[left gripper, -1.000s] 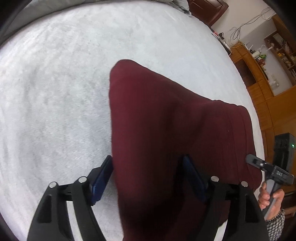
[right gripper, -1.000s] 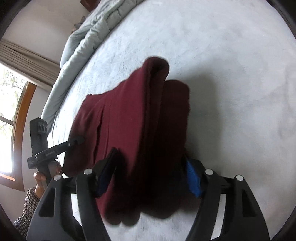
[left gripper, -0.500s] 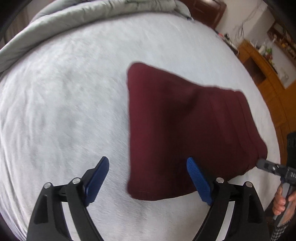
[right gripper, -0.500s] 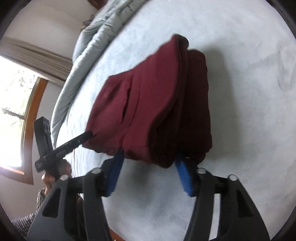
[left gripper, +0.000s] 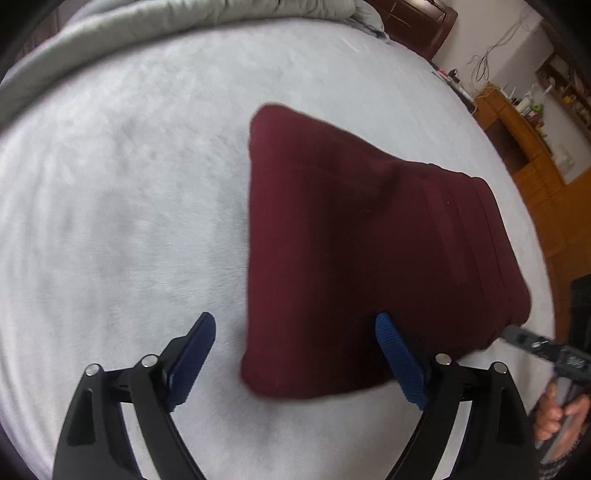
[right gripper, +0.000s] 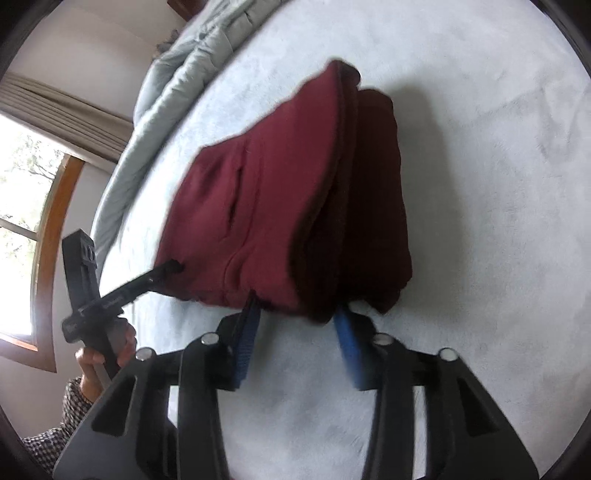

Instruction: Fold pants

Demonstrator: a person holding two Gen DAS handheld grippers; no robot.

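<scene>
The maroon pants [left gripper: 351, 240] lie folded in a thick stack on the white bed cover [left gripper: 110, 221]. My left gripper [left gripper: 297, 332] hovers at the stack's near edge. Its jaws are opening and stand wide; the near corner of the fabric lies between the blue pads [left gripper: 199, 343], untouched. In the right wrist view the pants [right gripper: 288, 192] show their layered side. My right gripper [right gripper: 297, 314] is at that edge, jaws opening, the tips flanking the fold's edge without pinching it. From the left wrist view, the right gripper's finger [left gripper: 517, 334] shows at the stack's right corner.
A crumpled grey duvet [left gripper: 147, 33] runs along the bed's far side. Wooden cabinets [left gripper: 517, 140] and a dark headboard [left gripper: 417, 22] stand beyond the bed. A window [right gripper: 22, 221] is at the left. A person's hand [right gripper: 103, 354] holds the left gripper.
A second ago the pants hung between both pairs of jaws. Both grippers have let go and drawn back, and the pants now rest folded on the bed.
</scene>
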